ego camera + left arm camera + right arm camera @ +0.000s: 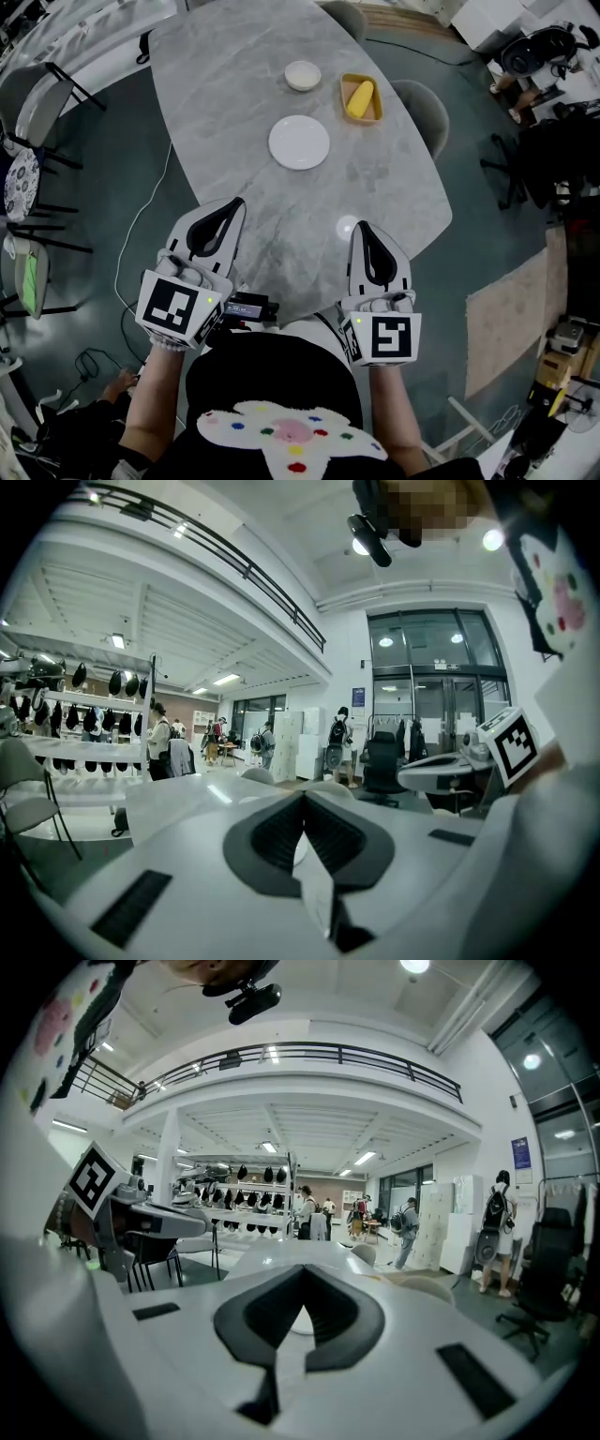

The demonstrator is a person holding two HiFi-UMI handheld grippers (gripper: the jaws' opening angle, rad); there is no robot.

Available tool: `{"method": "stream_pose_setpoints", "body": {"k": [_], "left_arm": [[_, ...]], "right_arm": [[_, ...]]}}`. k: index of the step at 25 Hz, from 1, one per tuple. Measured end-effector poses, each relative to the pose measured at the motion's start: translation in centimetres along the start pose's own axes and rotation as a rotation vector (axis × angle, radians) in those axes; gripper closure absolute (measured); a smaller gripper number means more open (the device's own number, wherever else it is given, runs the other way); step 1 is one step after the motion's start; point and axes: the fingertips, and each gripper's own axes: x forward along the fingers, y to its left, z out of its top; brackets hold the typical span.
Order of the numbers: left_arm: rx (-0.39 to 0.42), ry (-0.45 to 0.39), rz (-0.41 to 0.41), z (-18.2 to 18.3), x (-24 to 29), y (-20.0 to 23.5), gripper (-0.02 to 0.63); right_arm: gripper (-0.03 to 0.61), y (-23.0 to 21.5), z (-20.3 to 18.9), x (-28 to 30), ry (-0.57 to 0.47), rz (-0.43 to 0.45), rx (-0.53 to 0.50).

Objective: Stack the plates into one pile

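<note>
Plates [299, 142] lie unstacked on the grey marble table [225, 103], which fills the upper centre. At lower centre, the left gripper [239, 202] and right gripper [359, 228] both have their jaws pressed together on nothing. The flat white one sits mid-table, with the yellow tray [378, 101] to its upper right and the small white dish [302, 75] above it.

A person is standing at the near end of a grey marbled table [234, 84], holding the left gripper [238, 202] and the right gripper [360, 228] side by side over its edge. Both are pointing away with their jaws pressed together and nothing between them. Well ahead of them a white plate [299, 142] is lying flat near the table's middle. Farther off, a smaller white dish [303, 75] is sitting just beside a yellow tray [379, 103] (something yellow [360, 97] is lying in it, I can't tell what). A grey chair [424, 105] is standing at the table's right side.
</note>
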Motion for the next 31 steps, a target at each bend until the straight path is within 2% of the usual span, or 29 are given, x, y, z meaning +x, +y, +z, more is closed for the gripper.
{"method": "stream_pose_setpoints", "body": {"k": [8, 20, 31], "left_arm": [[0.001, 0.004, -0.001, -0.14, -0.13, -0.09, 0.603], [0.011, -0.001, -0.004, -0.14, -0.07, -0.30, 0.603], [0.011, -0.006, 0.002, -0.16, -0.07, -0.12, 0.603]], "right_arm": [[0.575, 0.25, 0.06, -0.06, -0.007, 0.008, 0.014], [0.575, 0.74, -0.11, 0.06, 0.001, 0.014, -0.046], [0.575, 0.88, -0.30, 0.12, 0.007, 0.018, -0.057]]}}
